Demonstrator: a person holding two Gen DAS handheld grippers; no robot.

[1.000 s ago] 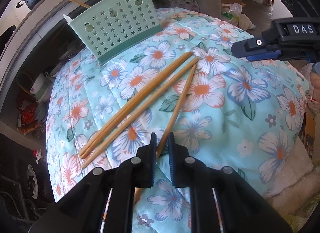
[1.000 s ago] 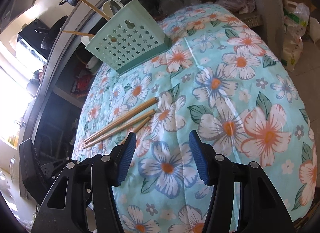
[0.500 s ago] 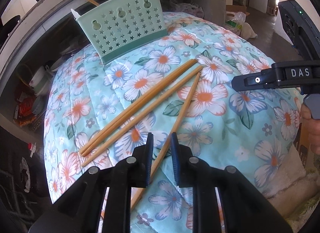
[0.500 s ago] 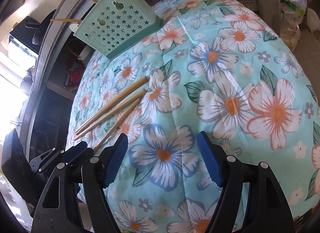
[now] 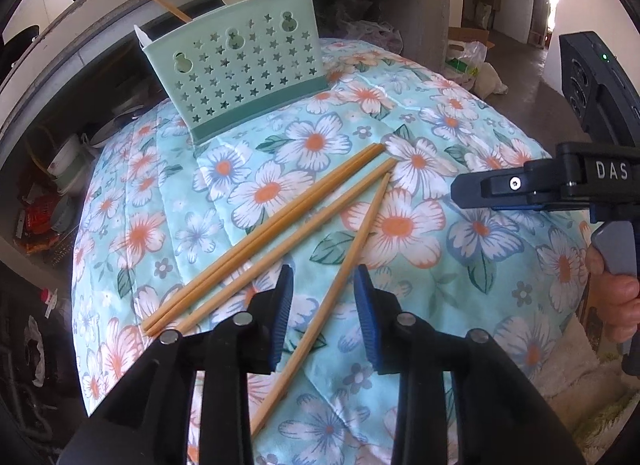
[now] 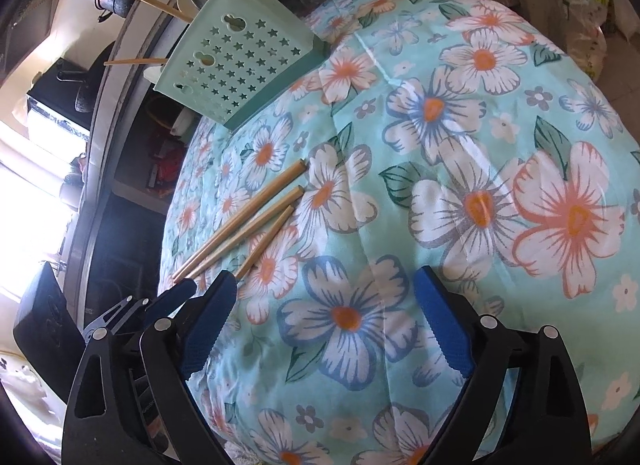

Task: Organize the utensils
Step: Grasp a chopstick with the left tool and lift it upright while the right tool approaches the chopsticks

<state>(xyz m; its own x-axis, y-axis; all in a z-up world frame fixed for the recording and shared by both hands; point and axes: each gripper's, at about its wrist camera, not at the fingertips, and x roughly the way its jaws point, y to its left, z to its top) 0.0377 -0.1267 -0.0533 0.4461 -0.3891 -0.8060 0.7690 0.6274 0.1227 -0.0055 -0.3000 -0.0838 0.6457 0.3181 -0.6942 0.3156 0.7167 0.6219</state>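
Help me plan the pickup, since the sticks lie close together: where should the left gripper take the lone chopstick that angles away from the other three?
Probably from above at its near half, where the lone chopstick already lies between the left gripper's opening jaws. There it has splayed clear of the other chopsticks; the far tips nearly meet. Close across its thin shaft.

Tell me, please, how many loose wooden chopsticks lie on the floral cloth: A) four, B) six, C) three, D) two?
A: a close pair, a third beside it and a fourth angled away between the left gripper's opening jaws.
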